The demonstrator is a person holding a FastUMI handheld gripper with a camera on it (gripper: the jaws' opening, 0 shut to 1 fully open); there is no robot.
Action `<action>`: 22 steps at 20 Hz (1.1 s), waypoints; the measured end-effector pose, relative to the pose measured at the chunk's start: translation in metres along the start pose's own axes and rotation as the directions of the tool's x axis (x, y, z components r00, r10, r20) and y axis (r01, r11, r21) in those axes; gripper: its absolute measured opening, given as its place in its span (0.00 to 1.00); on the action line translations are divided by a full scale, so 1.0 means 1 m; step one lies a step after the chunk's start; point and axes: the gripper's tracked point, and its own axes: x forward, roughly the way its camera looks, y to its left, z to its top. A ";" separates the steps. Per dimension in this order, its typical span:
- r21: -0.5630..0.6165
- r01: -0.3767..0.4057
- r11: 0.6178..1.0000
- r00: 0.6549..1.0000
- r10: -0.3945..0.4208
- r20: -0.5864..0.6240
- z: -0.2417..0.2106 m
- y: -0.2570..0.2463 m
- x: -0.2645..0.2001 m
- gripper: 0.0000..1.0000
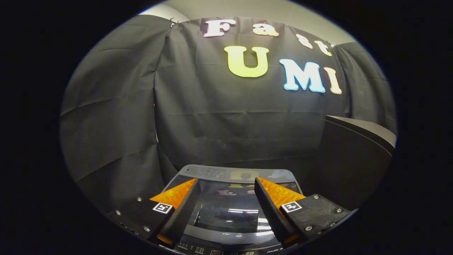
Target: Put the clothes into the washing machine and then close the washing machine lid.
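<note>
The gripper (226, 186) is hanging with its two fingers spread wide apart and pinching nothing, poised above the grey top-loading washing machine (208, 172). The machine's glossy dark glass lid (226, 216) is lying shut and flat between and below the fingers, mirroring ceiling lights. A dark boxy object (354, 159) is standing just right of the machine, against the black cloth wall (219, 117).

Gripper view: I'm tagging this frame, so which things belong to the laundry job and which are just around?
Job:
washing machine, below the fingers
its glass lid, lying flat
gripper, open, holding nothing

Just around:
black cloth wall
dark box beside the machine
</note>
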 end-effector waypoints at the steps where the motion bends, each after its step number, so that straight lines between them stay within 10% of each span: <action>1: 0.004 -0.003 1.000 1.000 0.003 0.003 0.004 -0.001 -0.008 0.96; 22: 0.012 0.036 0.999 0.974 -0.038 0.225 0.115 -0.177 -0.233 0.96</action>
